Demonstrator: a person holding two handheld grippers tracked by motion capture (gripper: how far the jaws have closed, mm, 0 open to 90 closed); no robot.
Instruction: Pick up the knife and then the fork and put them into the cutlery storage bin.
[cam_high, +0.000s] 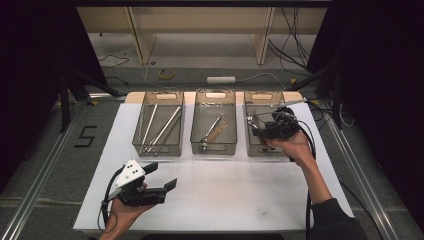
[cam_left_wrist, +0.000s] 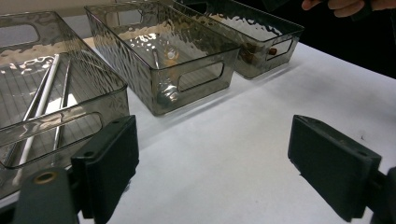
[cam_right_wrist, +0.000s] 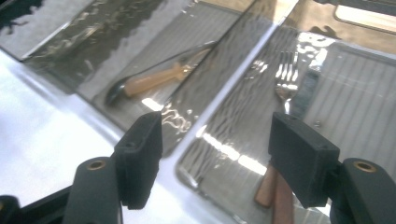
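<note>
three bins (cam_high: 158, 150), two grippers (cam_high: 162, 176), perhaps seven utensils (cam_high: 163, 129).

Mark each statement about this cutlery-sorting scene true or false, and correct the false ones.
1. Three bins stand in a row on the table. True.
2. The right gripper grips a fork. False: its jaws are open, and the fork lies in the bin below.
3. The left gripper is open over the bare table. True.
4. The middle bin holds a wooden-handled spoon. True.
5. The left bin is empty. False: long metal utensils lie in it.
</note>
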